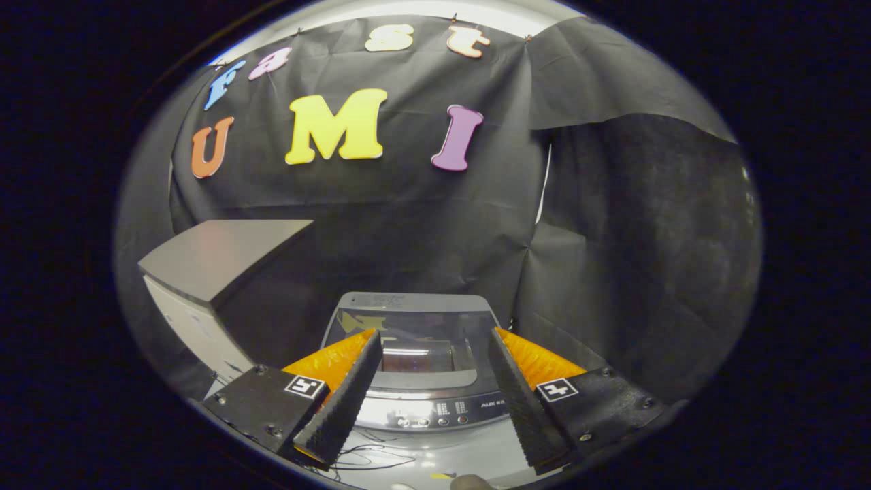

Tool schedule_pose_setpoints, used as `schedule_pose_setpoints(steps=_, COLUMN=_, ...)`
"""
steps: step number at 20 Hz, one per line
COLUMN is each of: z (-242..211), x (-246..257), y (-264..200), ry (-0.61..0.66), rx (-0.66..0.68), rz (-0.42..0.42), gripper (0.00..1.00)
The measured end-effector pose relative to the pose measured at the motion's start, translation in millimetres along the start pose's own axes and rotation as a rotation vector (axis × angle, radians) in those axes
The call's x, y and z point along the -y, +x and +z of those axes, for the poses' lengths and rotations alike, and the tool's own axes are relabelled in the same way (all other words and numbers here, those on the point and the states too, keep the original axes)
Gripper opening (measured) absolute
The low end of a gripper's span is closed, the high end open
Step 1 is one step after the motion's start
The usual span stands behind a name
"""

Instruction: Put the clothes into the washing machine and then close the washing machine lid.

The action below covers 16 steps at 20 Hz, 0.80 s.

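Observation:
A small grey top-loading washing machine (pixel 415 408) stands on the floor just ahead of my fingers. Its dark glass lid (pixel 414 327) lies flat over the tub, and the control panel with buttons runs along its near edge. My gripper (pixel 433 340) hovers above the machine's front, open wide, with nothing between its fingers. The lid shows in the gap between the fingertips. No clothes are visible.
A grey cabinet or table (pixel 218 255) with a flat top stands to the left of the machine. Black cloth walls close the booth behind and to the right. Thin dark cables (pixel 371 459) lie on the pale floor in front of the machine.

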State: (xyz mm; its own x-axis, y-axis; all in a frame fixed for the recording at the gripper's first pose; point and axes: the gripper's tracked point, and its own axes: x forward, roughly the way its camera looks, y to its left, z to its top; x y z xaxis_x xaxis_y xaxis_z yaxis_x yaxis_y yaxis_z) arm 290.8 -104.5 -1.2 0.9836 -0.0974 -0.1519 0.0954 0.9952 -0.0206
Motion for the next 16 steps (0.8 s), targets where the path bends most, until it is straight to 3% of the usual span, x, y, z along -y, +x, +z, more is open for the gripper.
schedule_pose_setpoints(steps=8, z=-6, x=-10, y=-144, ry=-0.027, rx=0.115, rz=-0.018, gripper=0.99)
schedule_pose_setpoints(steps=16, z=-44, x=-26, y=-255, ry=0.039, rx=0.142, rz=0.045, gripper=0.99)
